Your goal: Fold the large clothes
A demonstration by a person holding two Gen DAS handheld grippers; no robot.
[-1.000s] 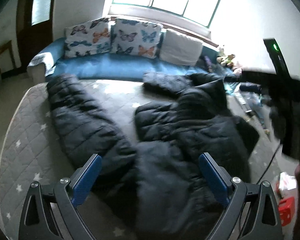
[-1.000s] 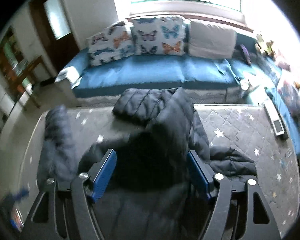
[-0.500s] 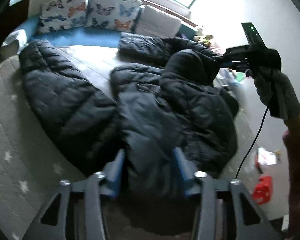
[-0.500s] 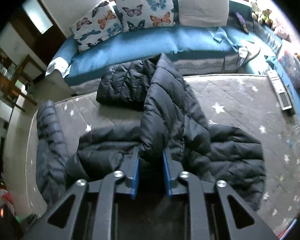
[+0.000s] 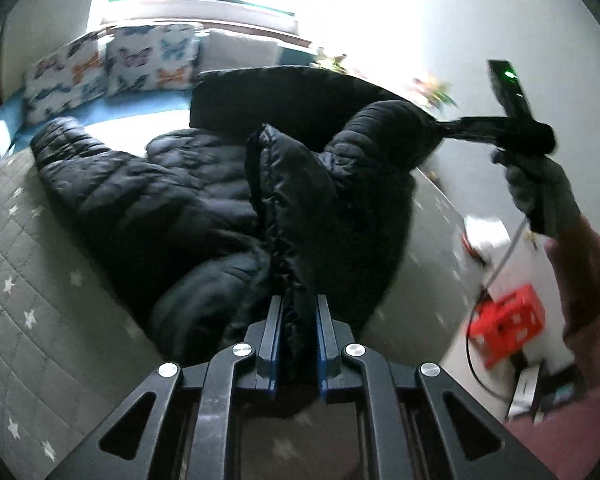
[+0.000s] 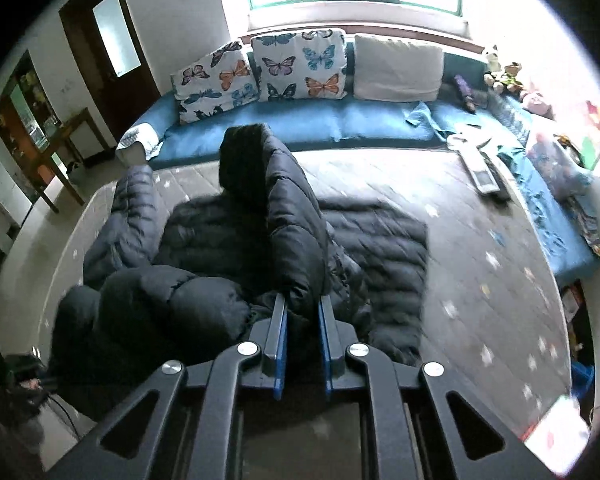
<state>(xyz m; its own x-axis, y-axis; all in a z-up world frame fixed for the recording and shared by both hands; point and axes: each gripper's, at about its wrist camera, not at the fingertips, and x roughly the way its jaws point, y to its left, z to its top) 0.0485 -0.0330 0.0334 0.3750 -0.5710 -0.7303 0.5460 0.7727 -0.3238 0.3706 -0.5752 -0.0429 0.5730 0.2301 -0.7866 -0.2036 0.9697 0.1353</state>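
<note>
Puffer jacket [image 6: 228, 248], black, quilted, lies bunched on the grey star-print mattress [image 6: 480, 248], mostly on its left half. Left sleeve edge runs close to the mattress's left rim; right half of mattress is bare, open room there. Left gripper [image 5: 296, 312]: jaws closing, pads already pinching a raised ridge of jacket fabric. Right gripper [image 6: 302, 306]: clenched on another lifted fold that stands up above the rest. In the left wrist view the right gripper is seen off the mattress's right edge, pulling a jacket corner taut. Red perforated crate [image 5: 508, 332] on the floor right of mattress; contents unreadable, blurred. Remote [image 6: 482, 174] near the far right edge.
</note>
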